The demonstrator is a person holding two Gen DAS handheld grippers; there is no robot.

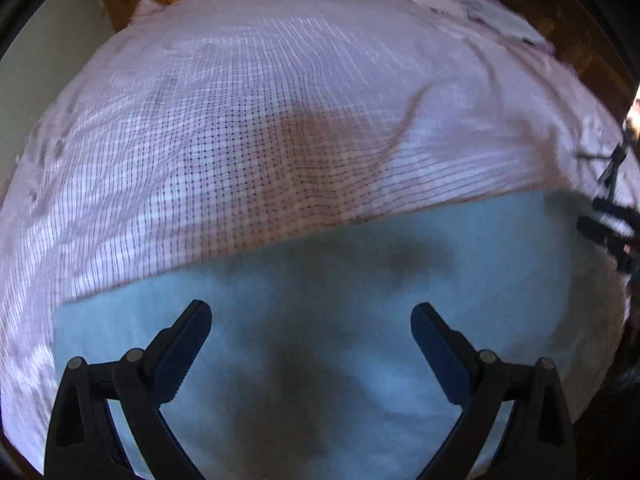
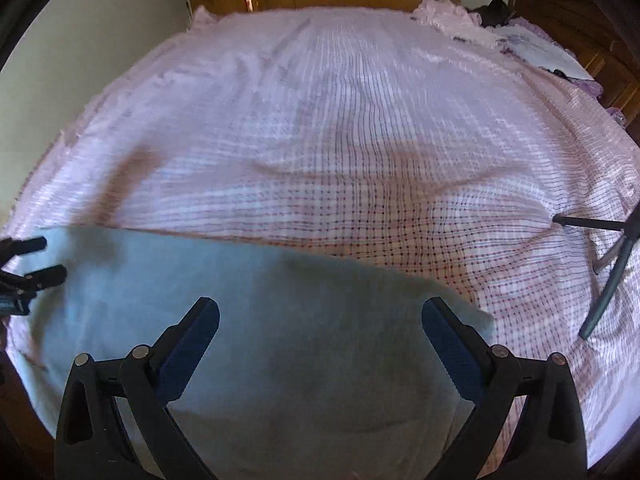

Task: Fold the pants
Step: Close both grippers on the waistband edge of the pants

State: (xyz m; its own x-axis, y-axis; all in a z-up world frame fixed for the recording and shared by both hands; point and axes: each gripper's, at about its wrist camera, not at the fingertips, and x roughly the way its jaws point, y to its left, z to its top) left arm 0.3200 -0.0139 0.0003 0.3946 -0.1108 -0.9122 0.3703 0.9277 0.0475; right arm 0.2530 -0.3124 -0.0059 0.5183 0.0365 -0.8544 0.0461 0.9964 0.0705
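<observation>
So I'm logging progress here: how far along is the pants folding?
Done: the light blue pants lie spread flat on the checked bedsheet; whether a fold is already in, I cannot tell. In hand: nothing, as the left gripper and right gripper both hover open above the cloth. Left: gripping an edge and folding.

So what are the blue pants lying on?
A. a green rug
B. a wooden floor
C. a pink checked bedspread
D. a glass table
C: the light blue pants lie flat on the pink checked bedspread, which stretches away beyond them in both wrist views.
</observation>
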